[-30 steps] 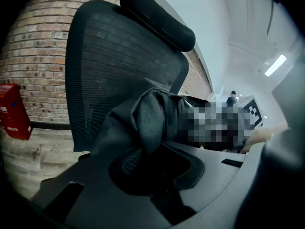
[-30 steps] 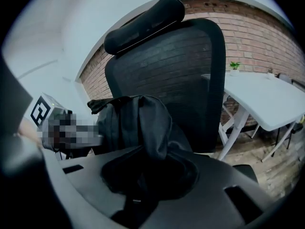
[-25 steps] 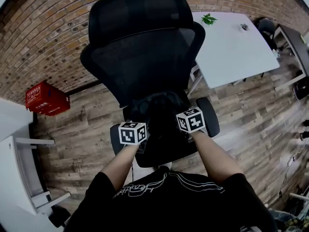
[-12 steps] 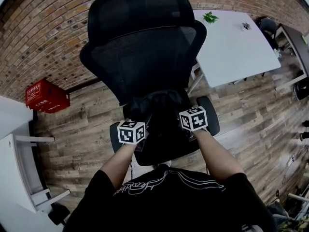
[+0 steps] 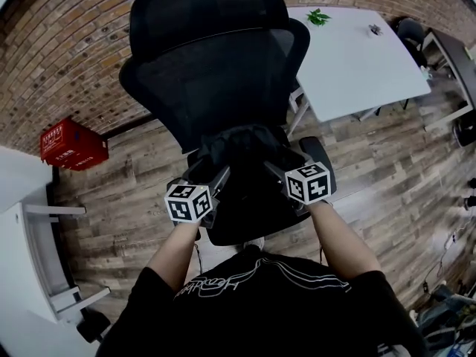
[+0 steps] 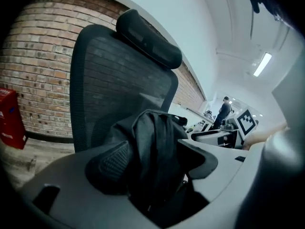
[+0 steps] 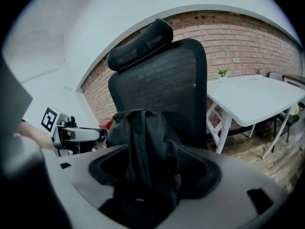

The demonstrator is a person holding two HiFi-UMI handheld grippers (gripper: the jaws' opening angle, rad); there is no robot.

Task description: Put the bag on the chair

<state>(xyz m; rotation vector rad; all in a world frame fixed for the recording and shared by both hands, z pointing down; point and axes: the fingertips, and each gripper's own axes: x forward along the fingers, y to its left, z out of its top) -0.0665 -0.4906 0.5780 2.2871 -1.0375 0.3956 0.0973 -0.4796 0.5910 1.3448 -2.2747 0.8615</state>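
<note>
The black bag [image 5: 242, 151] sits on the seat of the office chair [image 5: 216, 73], slumped against its back. The left gripper [image 5: 213, 187] and right gripper [image 5: 277, 175] have just been opening and now gape wide. Neither grips anything, though the bag shows between their jaws.

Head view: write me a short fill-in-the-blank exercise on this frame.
The black bag rests on the chair's ____.
The wall behind the chair is built of ____.
The crate on the floor is ____.
A small green ____ stands on the white table.
Missing: seat; brick; red; plant.
</note>
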